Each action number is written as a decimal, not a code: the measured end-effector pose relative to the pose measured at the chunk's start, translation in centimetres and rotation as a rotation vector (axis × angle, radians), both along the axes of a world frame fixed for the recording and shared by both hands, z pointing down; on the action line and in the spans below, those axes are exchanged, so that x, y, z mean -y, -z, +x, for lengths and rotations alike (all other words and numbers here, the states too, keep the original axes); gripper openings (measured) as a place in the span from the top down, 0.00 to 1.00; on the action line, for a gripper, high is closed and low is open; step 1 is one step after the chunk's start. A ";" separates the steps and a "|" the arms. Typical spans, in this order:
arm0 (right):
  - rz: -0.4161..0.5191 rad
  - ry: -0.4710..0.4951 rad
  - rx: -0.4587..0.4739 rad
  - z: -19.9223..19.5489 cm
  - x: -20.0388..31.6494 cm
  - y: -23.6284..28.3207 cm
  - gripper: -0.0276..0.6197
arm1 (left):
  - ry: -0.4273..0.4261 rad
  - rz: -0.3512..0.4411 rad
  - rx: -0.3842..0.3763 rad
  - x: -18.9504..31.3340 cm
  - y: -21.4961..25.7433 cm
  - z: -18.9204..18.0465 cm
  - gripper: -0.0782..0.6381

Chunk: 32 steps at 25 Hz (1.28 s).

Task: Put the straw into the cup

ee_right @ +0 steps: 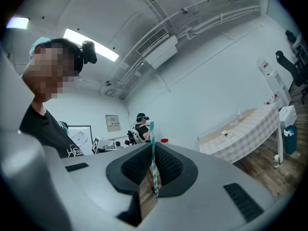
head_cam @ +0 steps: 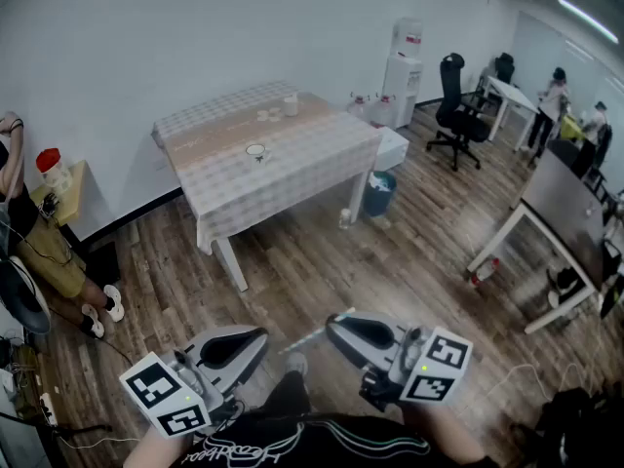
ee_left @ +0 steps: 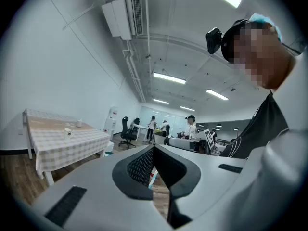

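Observation:
The cup [head_cam: 255,151] is a small clear one on the checked tablecloth of a table [head_cam: 312,159] far ahead; it also shows as a small cup [ee_left: 68,131] in the left gripper view. My right gripper [head_cam: 333,326] is held level near my body, shut on a teal-and-white striped straw [head_cam: 314,335]. The straw [ee_right: 152,158] stands upright between the black pads. My left gripper [head_cam: 260,338] sits beside it at the left, jaws together with nothing in them. Both are well short of the table.
A white container [head_cam: 291,104] and small items stand at the table's far end. A blue bin [head_cam: 378,193], water dispenser [head_cam: 406,66] and office chair [head_cam: 456,110] lie beyond it. Desks [head_cam: 565,213] stand at the right, a person [head_cam: 34,237] at the left.

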State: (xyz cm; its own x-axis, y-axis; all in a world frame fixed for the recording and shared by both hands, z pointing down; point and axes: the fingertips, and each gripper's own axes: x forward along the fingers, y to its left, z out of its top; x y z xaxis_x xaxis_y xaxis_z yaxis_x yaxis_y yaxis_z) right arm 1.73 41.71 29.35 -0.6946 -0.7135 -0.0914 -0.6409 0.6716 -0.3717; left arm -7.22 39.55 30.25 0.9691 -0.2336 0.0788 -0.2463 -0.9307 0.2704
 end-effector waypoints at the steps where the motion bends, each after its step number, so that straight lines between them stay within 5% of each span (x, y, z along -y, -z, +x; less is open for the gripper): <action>1: -0.001 0.000 -0.001 -0.1 0.2 -0.2 0.91 | 0.004 -0.002 -0.002 0.2 0.0 -0.2 0.90; 18: 0.020 0.011 -0.007 -0.7 5.1 0.4 0.91 | 0.042 0.017 -0.022 4.4 1.0 -1.7 0.90; 32: -0.076 -0.011 0.036 1.2 21.5 -2.5 0.91 | 0.048 -0.081 -0.008 20.8 -2.3 -0.4 0.90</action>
State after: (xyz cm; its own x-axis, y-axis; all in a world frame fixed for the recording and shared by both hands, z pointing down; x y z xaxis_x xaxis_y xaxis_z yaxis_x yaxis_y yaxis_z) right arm 2.93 20.19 31.83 -0.6840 -0.7268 -0.0617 -0.6334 0.6338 -0.4440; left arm -7.62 18.75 32.52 0.9576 -0.2732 0.0914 -0.2878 -0.8927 0.3467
